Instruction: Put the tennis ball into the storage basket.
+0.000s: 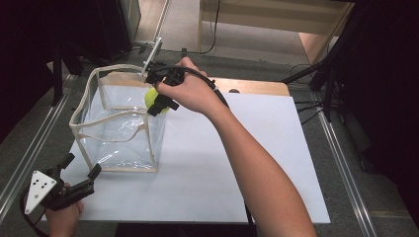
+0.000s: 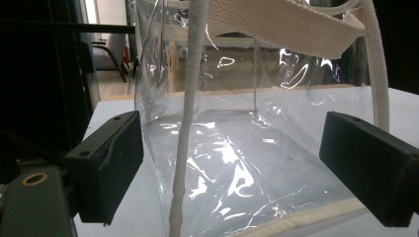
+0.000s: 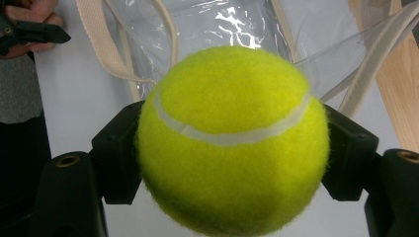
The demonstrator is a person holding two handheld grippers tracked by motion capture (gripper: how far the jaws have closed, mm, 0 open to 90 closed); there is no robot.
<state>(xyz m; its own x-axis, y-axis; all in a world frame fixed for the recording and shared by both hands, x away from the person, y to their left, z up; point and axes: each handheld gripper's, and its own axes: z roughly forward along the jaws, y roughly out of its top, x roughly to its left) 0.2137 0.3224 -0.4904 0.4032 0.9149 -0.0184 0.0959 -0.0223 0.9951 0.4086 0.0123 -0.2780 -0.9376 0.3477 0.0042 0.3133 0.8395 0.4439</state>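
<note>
One tennis ball (image 3: 232,140), round so without long axis, is pinched by the right gripper (image 1: 159,102) above the open-topped clear bag (image 1: 118,133). Left gripper (image 2: 232,168) is spread, near the bag's front, on a white table (image 1: 237,163) in a dark room.

Right gripper (image 1: 159,101) reaches forward on an outstretched arm, jaws clamped; left gripper (image 1: 79,165) hangs back, jaws spread wide

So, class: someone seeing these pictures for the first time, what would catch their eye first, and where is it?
The bright yellow-green tennis ball stands out first, clamped in the right gripper above the far right corner of the bag's open top. Next comes the clear plastic bag with cream straps, upright on the left of the white table. The left gripper waits open near its front corner.
</note>
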